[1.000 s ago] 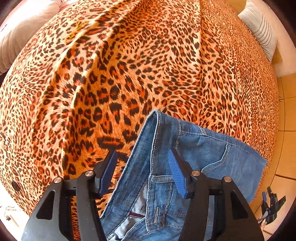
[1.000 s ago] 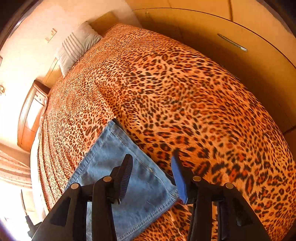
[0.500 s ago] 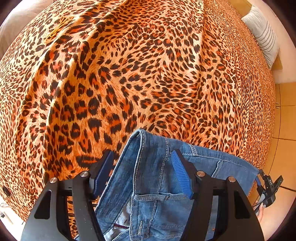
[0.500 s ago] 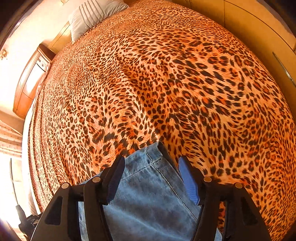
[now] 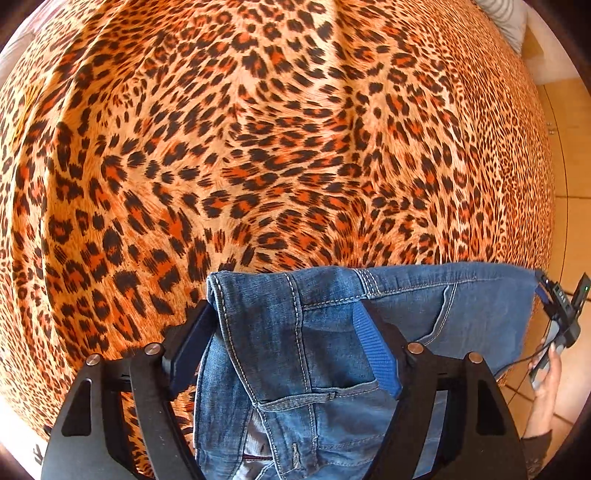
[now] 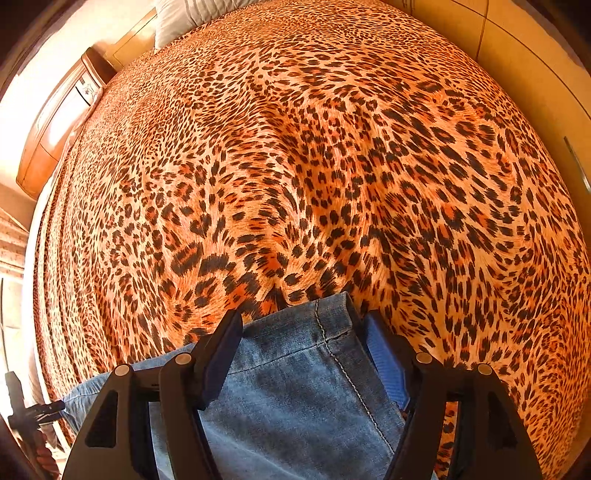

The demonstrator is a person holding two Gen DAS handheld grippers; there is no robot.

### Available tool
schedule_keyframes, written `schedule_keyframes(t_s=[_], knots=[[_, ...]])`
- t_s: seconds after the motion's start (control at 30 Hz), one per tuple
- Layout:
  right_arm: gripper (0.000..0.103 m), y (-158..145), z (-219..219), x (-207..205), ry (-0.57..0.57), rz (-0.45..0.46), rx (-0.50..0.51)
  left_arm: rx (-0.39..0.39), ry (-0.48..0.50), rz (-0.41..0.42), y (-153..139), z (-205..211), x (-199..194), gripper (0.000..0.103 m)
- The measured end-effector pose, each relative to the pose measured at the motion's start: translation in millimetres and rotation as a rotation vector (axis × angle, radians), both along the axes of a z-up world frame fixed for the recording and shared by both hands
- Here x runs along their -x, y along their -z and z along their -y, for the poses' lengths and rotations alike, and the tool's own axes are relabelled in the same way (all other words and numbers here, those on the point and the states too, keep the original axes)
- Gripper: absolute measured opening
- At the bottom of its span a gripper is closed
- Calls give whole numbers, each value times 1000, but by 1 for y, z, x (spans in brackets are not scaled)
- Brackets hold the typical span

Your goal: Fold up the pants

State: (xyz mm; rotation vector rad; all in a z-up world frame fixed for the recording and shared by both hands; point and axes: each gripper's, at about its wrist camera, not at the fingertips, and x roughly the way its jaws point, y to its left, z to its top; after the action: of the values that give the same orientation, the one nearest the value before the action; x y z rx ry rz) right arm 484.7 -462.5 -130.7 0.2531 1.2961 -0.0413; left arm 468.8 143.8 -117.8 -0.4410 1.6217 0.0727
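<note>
The left wrist view looks forward and down along its own left gripper (image 5: 284,325), whose fingers rise from the 6 o'clock edge. It sits close above the waist end of the jeans (image 5: 303,354), with the leopard-print bedspread (image 5: 258,147) filling everything from 9 through 12 to 3 o'clock. A striped pillow (image 5: 506,18) shows at 1 o'clock, and the right gripper (image 5: 561,314) at 3 o'clock.

The right wrist view looks the same way along the right gripper (image 6: 301,341), equally close over a denim corner (image 6: 295,376). The bedspread (image 6: 314,147) spreads ahead; the pillow (image 6: 184,14) lies at 11 o'clock, a wooden nightstand (image 6: 59,118) at 10.

Both views share bedspread, pillow and jeans.
</note>
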Motion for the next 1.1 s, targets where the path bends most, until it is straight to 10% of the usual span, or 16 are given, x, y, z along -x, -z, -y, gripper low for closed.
schedule_keyframes(t_s=[0.07, 0.13, 0.17, 0.47, 1.1], knots=[[59, -1, -12, -1, -33, -5, 70, -26, 14, 14, -10, 4, 1, 36], [23, -4, -17, 1, -51, -2, 91, -55, 30, 31, -16, 8, 2, 24], [21, -7, -17, 3, -48, 7, 75, -101, 48, 49, -21, 14, 3, 24], [20, -68, -17, 47, -30, 171, 41, -453, 185, 270, -92, 85, 37, 19], [17, -179, 48, 288, 137, 417, -63, -525, 105, 604, -175, 84, 224, 19]])
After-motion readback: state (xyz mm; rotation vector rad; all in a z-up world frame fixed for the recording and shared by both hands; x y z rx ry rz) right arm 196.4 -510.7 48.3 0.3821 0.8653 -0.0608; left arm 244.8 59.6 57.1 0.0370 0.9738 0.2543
